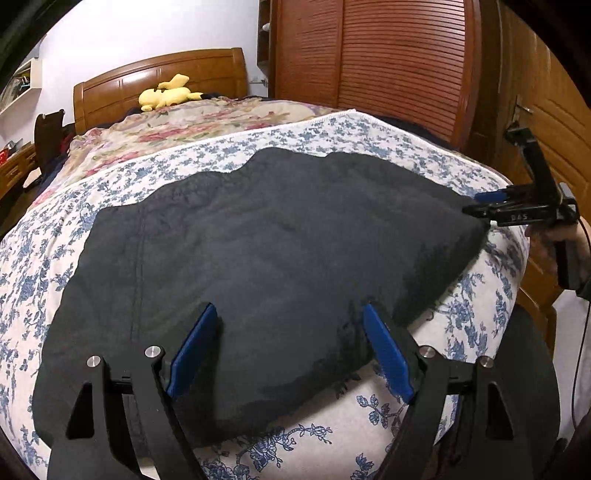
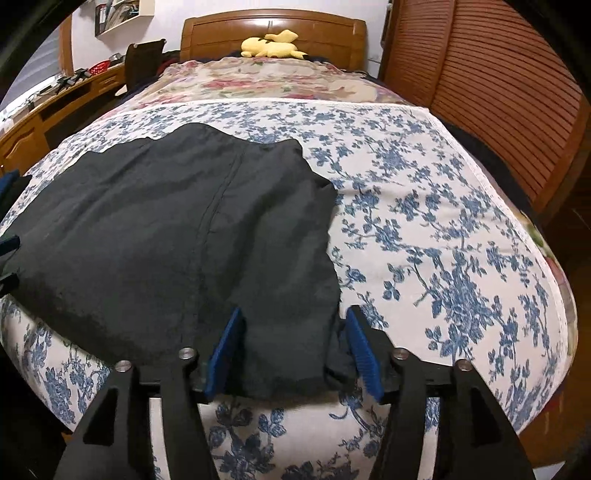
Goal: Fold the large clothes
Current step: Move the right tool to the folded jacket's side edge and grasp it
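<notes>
A large black garment (image 1: pixel 258 240) lies spread flat on the blue-flowered bed cover (image 1: pixel 332 129). My left gripper (image 1: pixel 290 308) stands open over the garment's near edge, its blue pads well apart and above the cloth. In the right wrist view my right gripper (image 2: pixel 294 310) straddles the near right corner of the garment (image 2: pixel 147 221). The cloth lies slack between its wide-set blue pads, so it is open. From the left wrist view, the right gripper (image 1: pixel 480 203) sits at the garment's right corner, held by a hand (image 1: pixel 569 251). The left gripper (image 2: pixel 9 214) shows at the left edge.
A yellow plush toy (image 2: pixel 271 44) rests by the wooden headboard (image 2: pixel 273 26), with a rose-patterned quilt (image 2: pixel 258 81) behind the cover (image 2: pixel 424 221). A slatted wardrobe (image 2: pixel 498 92) stands to the right of the bed and a wooden desk (image 2: pixel 44 118) to the left.
</notes>
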`<state>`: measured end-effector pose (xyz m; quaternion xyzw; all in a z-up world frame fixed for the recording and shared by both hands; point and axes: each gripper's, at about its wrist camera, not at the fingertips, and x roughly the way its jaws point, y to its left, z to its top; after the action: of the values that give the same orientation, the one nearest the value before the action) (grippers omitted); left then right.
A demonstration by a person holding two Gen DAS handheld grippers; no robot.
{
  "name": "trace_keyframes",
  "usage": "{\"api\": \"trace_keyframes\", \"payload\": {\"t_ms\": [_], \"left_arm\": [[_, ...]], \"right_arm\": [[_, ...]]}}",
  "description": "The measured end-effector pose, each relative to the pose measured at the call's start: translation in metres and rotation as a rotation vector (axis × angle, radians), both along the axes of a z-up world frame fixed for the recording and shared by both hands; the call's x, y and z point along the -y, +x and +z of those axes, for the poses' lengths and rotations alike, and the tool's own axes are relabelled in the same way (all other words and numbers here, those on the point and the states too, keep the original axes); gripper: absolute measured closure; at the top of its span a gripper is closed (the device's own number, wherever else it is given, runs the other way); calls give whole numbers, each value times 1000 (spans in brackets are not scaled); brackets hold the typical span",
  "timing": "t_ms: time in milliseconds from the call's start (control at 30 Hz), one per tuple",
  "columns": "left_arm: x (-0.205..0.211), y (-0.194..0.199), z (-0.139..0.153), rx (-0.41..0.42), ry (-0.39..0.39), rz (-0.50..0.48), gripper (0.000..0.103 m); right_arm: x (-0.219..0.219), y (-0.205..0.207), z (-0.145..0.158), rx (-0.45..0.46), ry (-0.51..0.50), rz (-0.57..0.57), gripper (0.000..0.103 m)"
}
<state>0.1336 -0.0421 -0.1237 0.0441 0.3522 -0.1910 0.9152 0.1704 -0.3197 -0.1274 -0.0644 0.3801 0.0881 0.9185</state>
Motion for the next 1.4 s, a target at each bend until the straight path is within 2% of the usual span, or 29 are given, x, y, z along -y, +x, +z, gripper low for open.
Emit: {"api": "trace_keyframes", "payload": {"t_ms": [100, 200, 667, 767, 833, 867, 900, 1067, 1267, 1400], "left_arm": [[-1, 2, -3, -9, -3, -2, 21], [-2, 4, -6, -17, -9, -2, 21], [-2, 8, -10, -26, -13, 2, 21], [-2, 9, -10, -26, -12, 2, 21], [-2, 9, -10, -26, -13, 1, 21], [-2, 9, -10, -27, -13, 2, 21], [-2, 9, -10, -27, -13, 2, 21], [-3, 9, -10, -28, -13, 4, 21], [-15, 4, 0, -11, -13, 29, 21], [-34, -5, 9, 14, -34, 59, 21]], "right_arm": [[4, 1, -5, -30, 16, -15, 33], [7, 4, -10, -77, 83, -34, 32], [15, 16, -22, -126, 203, -13, 34], [17, 16, -23, -133, 236, 3, 41], [19, 16, -24, -149, 292, 26, 54], [20, 16, -24, -153, 316, 40, 66], [19, 14, -23, -153, 327, 56, 73], [12, 7, -13, -94, 292, 74, 81], [10, -5, 28, 33, 304, 100, 85], [-6, -10, 57, 94, 281, 144, 87]]}}
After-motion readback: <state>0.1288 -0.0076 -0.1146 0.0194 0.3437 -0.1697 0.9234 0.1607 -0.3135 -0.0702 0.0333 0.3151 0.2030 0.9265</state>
